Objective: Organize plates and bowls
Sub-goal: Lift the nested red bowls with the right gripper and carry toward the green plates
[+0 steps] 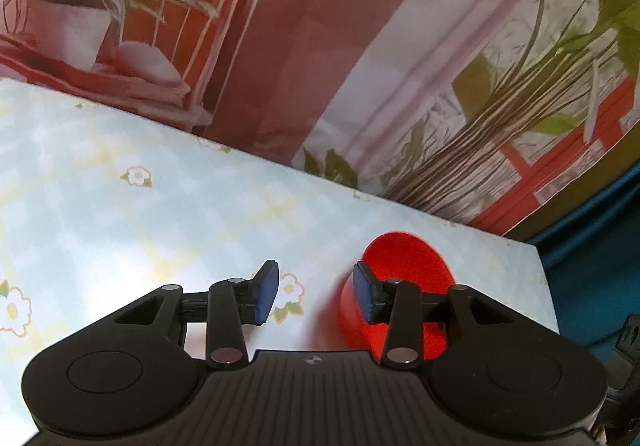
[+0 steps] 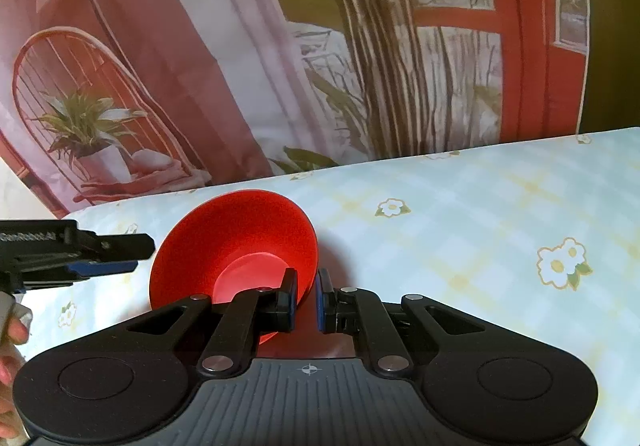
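A red bowl (image 2: 236,242) is tilted up on its side over the flowered tablecloth (image 2: 460,214). My right gripper (image 2: 306,300) is shut on its right rim, one pad inside the bowl and one outside. In the left wrist view the same bowl (image 1: 404,266) shows behind the right finger of my left gripper (image 1: 314,296). That gripper is open and empty, just left of the bowl. It also shows in the right wrist view (image 2: 100,254) at the left edge, level with the bowl.
A printed backdrop (image 2: 320,46) with plants, a chair and a red window hangs behind the table. The table's far right corner (image 1: 532,246) lies just beyond the bowl. A dark teal surface (image 1: 592,230) lies past the corner.
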{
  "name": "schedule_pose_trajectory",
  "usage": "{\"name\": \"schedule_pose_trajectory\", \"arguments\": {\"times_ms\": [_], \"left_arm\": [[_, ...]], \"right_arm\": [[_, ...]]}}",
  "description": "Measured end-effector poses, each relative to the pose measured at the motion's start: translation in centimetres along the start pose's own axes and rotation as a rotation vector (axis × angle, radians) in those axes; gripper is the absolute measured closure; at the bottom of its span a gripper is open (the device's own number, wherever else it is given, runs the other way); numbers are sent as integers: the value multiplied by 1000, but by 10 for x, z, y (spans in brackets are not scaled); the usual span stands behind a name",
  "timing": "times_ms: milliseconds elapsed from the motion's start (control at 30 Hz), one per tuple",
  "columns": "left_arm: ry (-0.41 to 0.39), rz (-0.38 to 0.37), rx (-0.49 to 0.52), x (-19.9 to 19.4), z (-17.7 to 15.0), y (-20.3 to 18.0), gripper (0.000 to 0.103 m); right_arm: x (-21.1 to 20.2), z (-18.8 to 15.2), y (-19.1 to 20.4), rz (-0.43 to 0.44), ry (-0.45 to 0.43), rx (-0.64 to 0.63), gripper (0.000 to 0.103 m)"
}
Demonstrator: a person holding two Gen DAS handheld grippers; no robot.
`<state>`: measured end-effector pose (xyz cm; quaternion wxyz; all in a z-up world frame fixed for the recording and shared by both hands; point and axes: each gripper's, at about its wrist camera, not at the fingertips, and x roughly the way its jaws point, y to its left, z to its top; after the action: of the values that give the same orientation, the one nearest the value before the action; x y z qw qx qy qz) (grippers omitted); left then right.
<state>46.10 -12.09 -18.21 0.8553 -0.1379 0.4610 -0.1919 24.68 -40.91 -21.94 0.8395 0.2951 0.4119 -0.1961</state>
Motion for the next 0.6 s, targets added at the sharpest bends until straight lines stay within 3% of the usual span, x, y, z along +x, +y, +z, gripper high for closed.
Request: {"name": "schedule_pose_trajectory", "arguments": {"times_ms": [200, 500, 567, 600], "left_arm": [[5, -42, 26, 2, -2, -11, 60], [48, 6, 62, 20, -17, -20, 63], [41, 33, 79, 20, -18, -21, 74], [37, 49, 90, 20, -18, -21, 85]], "right_arm": [[-1, 1, 4, 6, -4, -12, 95], [-1, 0, 3, 9, -6, -8, 95], [-1, 0, 2, 12, -7, -8, 95], [-1, 0, 2, 13, -8, -7, 95]]}}
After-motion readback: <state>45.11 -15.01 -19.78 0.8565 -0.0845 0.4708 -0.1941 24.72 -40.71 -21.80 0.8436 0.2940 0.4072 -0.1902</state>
